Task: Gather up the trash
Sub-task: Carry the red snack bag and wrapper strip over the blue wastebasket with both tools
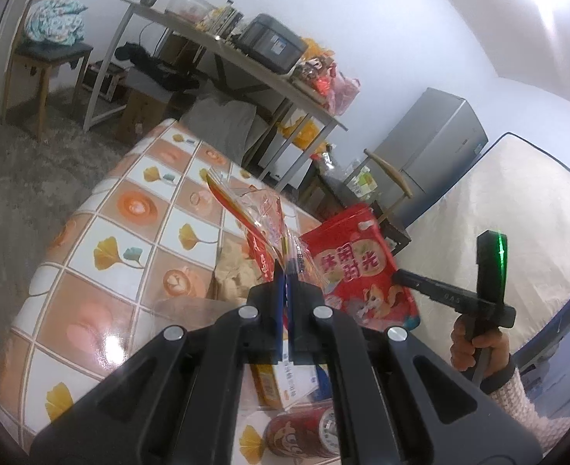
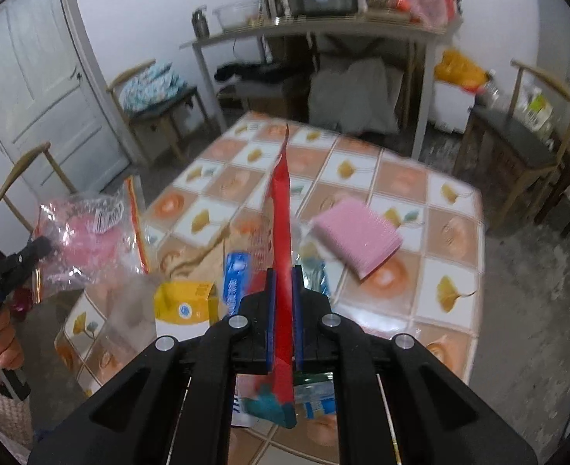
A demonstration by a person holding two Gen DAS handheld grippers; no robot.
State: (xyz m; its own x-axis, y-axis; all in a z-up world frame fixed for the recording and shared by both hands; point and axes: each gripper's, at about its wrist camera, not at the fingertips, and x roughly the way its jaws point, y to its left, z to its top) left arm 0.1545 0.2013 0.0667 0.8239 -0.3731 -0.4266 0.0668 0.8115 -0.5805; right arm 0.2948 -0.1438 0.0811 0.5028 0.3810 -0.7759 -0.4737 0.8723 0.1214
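Observation:
My left gripper (image 1: 283, 275) is shut on a clear plastic bag (image 1: 261, 217) with a red strip, held up over the table's tiled cloth (image 1: 130, 232). In the right wrist view that bag (image 2: 87, 240) looks crumpled and pinkish, pinched at its edge by the left gripper (image 2: 40, 248). My right gripper (image 2: 283, 271) is shut on a red snack bag (image 2: 281, 213), seen edge-on and lifted above the table. From the left wrist view the red bag (image 1: 358, 271) shows its printed face, held at one side by the right gripper (image 1: 397, 276).
On the table (image 2: 401, 178) lie a pink pad (image 2: 358, 236), a yellow-white carton (image 2: 184, 310), a blue box (image 2: 236, 275), crumpled brown paper (image 1: 234, 271) and a red can (image 1: 304, 434). Chairs (image 2: 532, 135) and a cluttered desk (image 2: 323, 27) stand around it.

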